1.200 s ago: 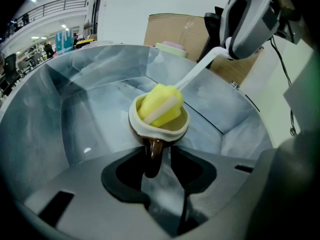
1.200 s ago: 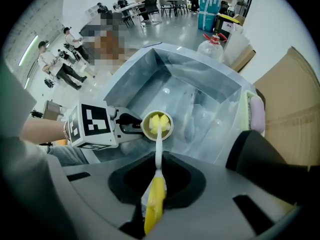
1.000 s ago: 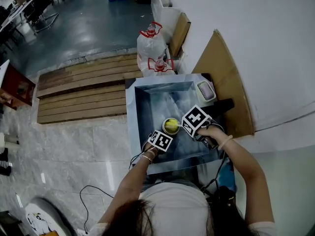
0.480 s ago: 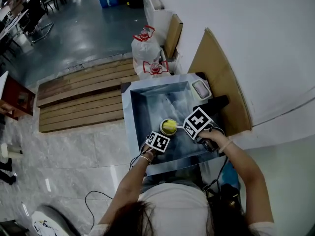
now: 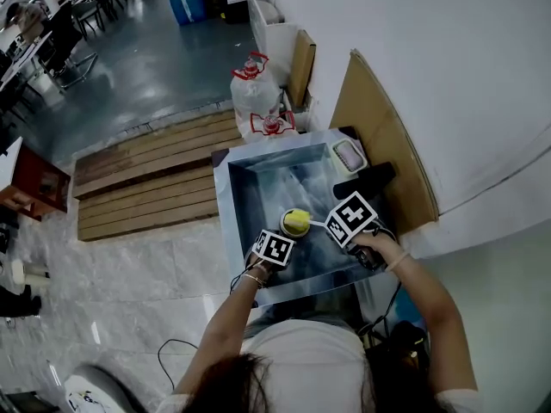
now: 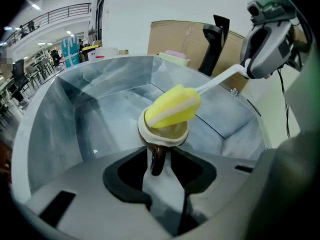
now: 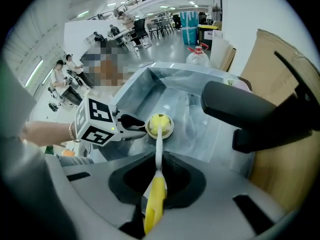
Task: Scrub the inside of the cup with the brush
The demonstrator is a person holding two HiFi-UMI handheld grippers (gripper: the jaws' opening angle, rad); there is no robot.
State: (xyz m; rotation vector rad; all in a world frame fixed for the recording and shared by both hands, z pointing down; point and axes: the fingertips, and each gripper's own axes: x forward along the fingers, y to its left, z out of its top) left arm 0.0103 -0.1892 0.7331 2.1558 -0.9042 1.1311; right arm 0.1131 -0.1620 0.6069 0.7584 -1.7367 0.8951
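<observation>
A brown cup with a white rim (image 6: 164, 134) hangs over the steel sink (image 5: 258, 183), and my left gripper (image 6: 157, 165) is shut on its handle. The brush's yellow sponge head (image 6: 173, 107) sits in the cup's mouth, partly sticking out above the rim. Its white shaft (image 6: 216, 81) runs up to my right gripper (image 7: 154, 191), which is shut on the brush's yellow handle (image 7: 153, 208). In the head view the cup (image 5: 296, 222) lies between the left gripper (image 5: 282, 236) and the right gripper (image 5: 339, 227). The cup's inside is hidden by the sponge.
A black faucet (image 7: 250, 115) reaches over the sink's right side. A small pad (image 5: 349, 155) lies on the far right corner of the sink's rim. Cardboard (image 5: 379, 132) leans on the wall; water bottles (image 5: 258, 84) and wooden pallets (image 5: 146, 175) stand beyond.
The right gripper has drawn slightly away from the cup, showing more of the white shaft. Both grippers and the cup have risen a little. Grips are unchanged.
</observation>
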